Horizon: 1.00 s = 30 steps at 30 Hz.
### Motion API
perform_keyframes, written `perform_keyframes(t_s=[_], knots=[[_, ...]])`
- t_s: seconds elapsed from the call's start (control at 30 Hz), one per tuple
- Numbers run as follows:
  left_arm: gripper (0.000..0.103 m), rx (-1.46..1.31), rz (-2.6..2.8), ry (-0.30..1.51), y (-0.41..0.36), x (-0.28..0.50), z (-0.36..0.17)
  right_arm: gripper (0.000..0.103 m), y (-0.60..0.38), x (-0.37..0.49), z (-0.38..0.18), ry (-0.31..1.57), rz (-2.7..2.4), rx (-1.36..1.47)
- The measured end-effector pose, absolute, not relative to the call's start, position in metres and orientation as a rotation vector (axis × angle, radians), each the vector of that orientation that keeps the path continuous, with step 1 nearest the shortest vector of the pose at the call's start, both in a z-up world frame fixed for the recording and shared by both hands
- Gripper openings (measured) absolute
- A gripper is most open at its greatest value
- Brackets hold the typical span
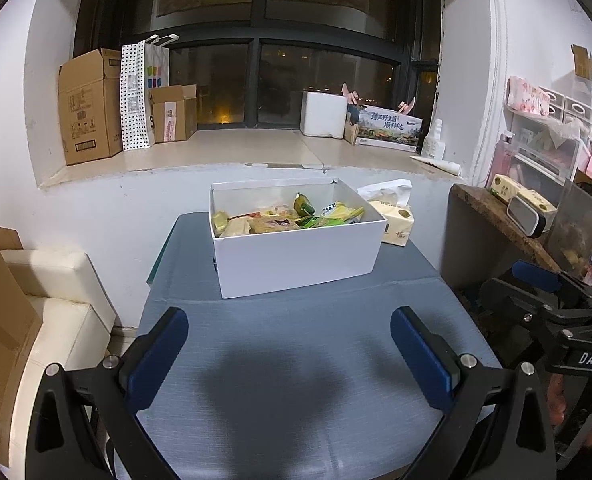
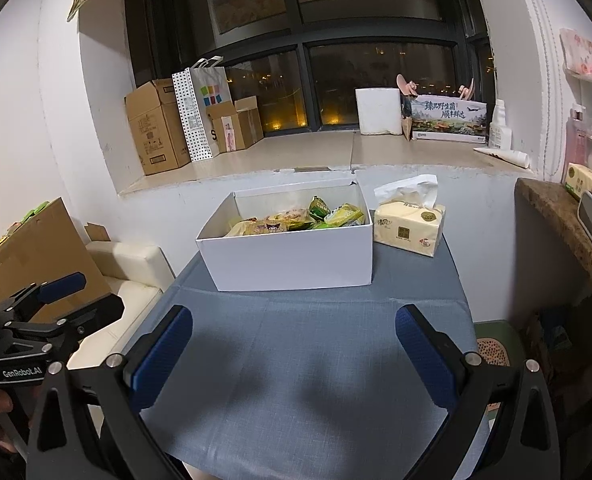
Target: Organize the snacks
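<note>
Snacks: the snacks (image 1: pixel 283 216) are a mixed heap of yellow, green and orange packets, and they fill the white box (image 1: pixel 296 256) nearly to its rim.
Box: it is open on top and stands on the grey-blue table (image 1: pixel 296 360), with a tissue pack (image 2: pixel 410 228) touching its right side.
Your left gripper (image 1: pixel 289 354): its blue fingers (image 1: pixel 157 360) are spread wide with nothing between them; the box lies ahead of the tips, well apart.
Your right gripper (image 2: pixel 293 354): also spread wide and empty, with the box ahead and slightly left of the middle.
Only in the left view: the right gripper at the right edge and a cluttered wooden shelf (image 1: pixel 496 216).
Only in the right view: the left gripper (image 2: pixel 61 284) at the left edge, and cardboard (image 2: pixel 47 252) leaning there.
</note>
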<state>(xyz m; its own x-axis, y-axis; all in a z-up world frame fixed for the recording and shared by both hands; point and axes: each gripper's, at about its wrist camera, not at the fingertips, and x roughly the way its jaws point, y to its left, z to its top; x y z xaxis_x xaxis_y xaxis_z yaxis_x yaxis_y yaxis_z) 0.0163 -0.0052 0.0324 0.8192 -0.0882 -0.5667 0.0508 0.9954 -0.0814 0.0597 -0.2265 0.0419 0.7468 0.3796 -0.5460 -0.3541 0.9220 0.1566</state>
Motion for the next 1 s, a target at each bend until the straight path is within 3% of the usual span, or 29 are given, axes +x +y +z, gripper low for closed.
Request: perform_keyframes(t_s=[1.0], knots=[[0.103,-0.039,-0.072,0.61,-0.0101,0.0174,0.0303,0.103,-0.2282,0.0571,0.0393,0.608,0.382,0.035]])
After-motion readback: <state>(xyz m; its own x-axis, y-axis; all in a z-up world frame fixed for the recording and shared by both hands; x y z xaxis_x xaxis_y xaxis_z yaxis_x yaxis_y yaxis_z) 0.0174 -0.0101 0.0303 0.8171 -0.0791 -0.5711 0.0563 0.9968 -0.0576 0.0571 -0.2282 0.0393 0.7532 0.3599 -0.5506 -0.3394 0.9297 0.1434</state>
